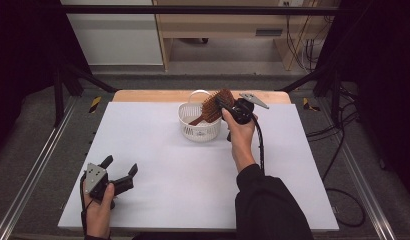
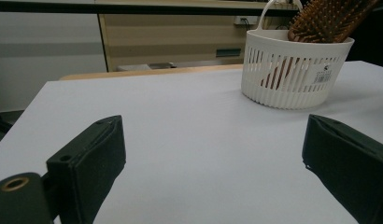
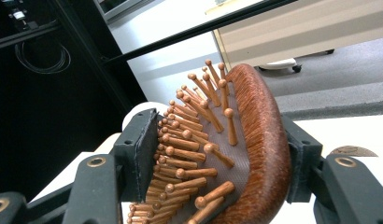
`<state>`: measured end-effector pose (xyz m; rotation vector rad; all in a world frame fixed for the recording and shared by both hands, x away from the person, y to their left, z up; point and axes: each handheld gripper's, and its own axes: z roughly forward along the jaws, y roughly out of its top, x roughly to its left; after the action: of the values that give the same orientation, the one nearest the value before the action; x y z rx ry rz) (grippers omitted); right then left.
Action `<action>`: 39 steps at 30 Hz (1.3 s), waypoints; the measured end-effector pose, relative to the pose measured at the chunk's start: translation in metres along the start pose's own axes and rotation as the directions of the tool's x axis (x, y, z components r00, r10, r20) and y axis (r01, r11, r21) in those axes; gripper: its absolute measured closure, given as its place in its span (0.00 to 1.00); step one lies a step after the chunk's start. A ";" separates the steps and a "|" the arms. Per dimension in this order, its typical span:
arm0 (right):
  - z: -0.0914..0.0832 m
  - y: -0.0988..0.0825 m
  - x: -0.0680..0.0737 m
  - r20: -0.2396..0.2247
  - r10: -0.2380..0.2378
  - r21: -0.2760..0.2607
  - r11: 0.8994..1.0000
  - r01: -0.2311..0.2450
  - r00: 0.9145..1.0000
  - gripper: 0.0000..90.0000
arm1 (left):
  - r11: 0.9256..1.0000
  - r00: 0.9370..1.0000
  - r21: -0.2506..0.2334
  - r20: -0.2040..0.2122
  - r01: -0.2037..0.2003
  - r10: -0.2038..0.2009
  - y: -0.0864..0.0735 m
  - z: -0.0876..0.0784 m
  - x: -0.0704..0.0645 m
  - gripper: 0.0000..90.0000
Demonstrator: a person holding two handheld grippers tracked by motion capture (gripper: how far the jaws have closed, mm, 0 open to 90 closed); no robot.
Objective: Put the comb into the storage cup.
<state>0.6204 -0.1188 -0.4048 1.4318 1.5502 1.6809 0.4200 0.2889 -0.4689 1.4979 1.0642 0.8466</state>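
Observation:
A brown wooden hairbrush with peg bristles stands tilted in a white slotted basket at the far middle of the table, its handle down inside. My right gripper is shut on the brush head; in the right gripper view its pads press the bristle side and the rounded back of the hairbrush. My left gripper rests near the front left corner, open and holding nothing. In the left gripper view the basket and the hairbrush lie ahead to the right, well beyond the left gripper.
The white tabletop sits on a wooden board. Behind it stand a wooden cabinet and a black frame bar. Cables lie on the floor at the right, and metal rails run along both sides.

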 end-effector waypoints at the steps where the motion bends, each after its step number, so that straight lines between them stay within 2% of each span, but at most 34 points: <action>1: 0.000 0.000 0.000 0.000 0.000 0.000 1.000 0.000 1.000 0.44 | 1.000 1.000 -0.001 0.001 0.000 0.000 0.000 0.000 0.000 0.07; 9: 0.000 0.000 0.000 -0.002 -0.013 0.003 1.000 0.013 1.000 0.44 | 1.000 1.000 0.000 0.001 0.004 -0.004 0.000 0.000 0.000 0.07; 24: 0.002 -0.001 -0.003 0.009 0.004 0.005 1.000 -0.004 1.000 0.43 | 1.000 1.000 0.003 0.002 0.001 -0.001 0.000 0.000 0.000 0.07; 27: 0.002 -0.001 -0.004 0.008 -0.008 0.004 1.000 0.008 1.000 0.42 | 1.000 1.000 0.001 0.002 0.001 -0.001 0.000 0.000 0.000 0.07; 39: 0.002 -0.002 -0.007 0.014 -0.005 0.012 1.000 0.005 1.000 0.41 | 1.000 1.000 0.002 0.001 0.003 -0.003 0.000 0.000 0.000 0.07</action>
<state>0.6243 -0.1232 -0.4100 1.4414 1.5571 1.6584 0.4202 0.2894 -0.4691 1.4981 1.0664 0.8428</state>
